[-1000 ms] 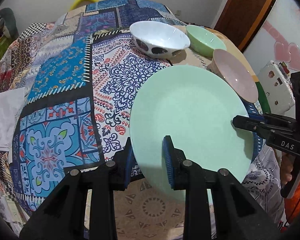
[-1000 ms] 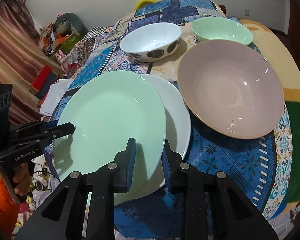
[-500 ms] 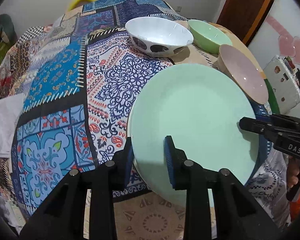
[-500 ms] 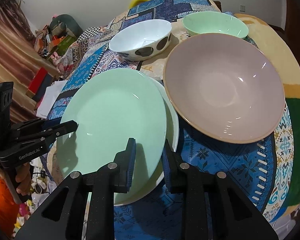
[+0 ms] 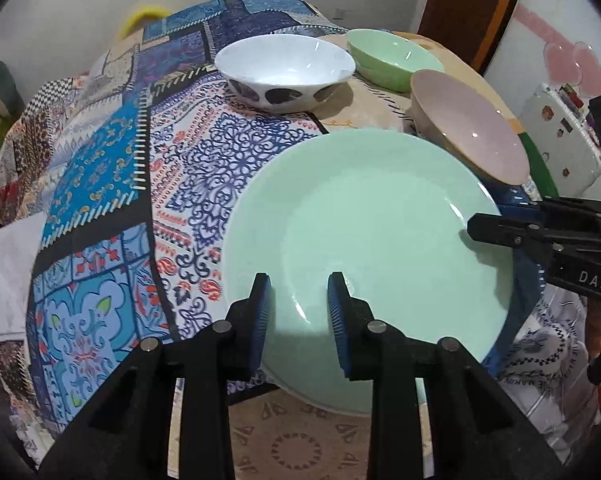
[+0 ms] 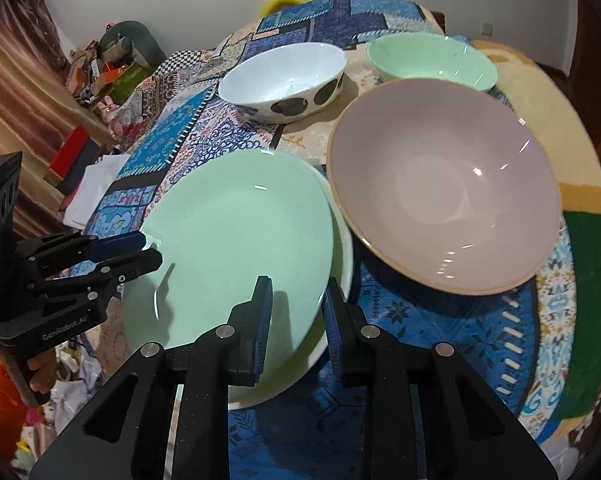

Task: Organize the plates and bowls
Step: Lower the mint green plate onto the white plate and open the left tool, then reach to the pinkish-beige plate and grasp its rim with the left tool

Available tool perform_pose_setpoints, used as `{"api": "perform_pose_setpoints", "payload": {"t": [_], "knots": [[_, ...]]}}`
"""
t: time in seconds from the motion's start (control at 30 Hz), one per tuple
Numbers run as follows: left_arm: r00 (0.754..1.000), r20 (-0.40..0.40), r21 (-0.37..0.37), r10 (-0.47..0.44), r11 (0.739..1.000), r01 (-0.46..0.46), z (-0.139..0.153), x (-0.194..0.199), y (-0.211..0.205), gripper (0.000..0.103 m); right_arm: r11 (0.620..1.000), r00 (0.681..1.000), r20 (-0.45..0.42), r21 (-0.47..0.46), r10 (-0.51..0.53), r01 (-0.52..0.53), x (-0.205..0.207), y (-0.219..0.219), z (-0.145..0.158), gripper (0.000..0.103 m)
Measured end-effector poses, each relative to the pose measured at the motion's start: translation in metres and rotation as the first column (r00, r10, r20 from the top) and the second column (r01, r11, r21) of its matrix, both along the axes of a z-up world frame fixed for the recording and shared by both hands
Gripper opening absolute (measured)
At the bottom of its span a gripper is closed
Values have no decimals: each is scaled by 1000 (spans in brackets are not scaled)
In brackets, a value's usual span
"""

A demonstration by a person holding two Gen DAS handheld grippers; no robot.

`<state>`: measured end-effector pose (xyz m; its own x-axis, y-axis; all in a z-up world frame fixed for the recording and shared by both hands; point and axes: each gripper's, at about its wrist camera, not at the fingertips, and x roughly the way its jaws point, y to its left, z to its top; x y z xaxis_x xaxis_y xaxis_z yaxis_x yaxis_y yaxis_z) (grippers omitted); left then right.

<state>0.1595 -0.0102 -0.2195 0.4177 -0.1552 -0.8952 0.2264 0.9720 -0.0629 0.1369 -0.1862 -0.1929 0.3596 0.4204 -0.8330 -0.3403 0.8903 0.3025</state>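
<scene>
Pinching the left rim of the green plate (image 6: 236, 240) with the left gripper (image 6: 150, 249), blue pad on top and black finger underneath, clenched on the rim. Holding that plate tilted above the near edge of the patterned cloth (image 6: 420, 320), partly out past the table's edge. Covering most of the white plate (image 6: 342, 264) underneath, which is showing only as a crescent along the green plate's right side; resting on it or hanging just clear, impossible to tell. Gripping the green plate's near right rim with the right gripper (image 6: 296, 300), fingers nearly closed and clasping the rim running between them. Leaving the pink bowl (image 6: 440, 192) upright on the cloth just right of both plates, rim close beside the white plate. Leaving, farther back, the spotted bowl (image 6: 284, 76) and then the green bowl (image 6: 432, 60), both upright, near each other and apart from the plates.
</scene>
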Motion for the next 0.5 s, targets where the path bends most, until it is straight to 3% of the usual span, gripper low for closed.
{"api": "perform_pose_setpoints", "payload": {"t": [0.33, 0.43, 0.5], "knots": [[997, 55, -45, 47, 998, -45, 26, -8, 5, 33, 999, 994, 103, -32, -30, 34, -8, -18, 26, 27], [994, 92, -61, 65, 996, -59, 39, -10, 4, 45, 998, 989, 136, -30, -50, 55, -11, -25, 34, 35], [992, 110, -80, 68, 995, -59, 46, -10, 0, 51, 997, 985, 154, -25, -71, 75, -12, -29, 39, 47]]}}
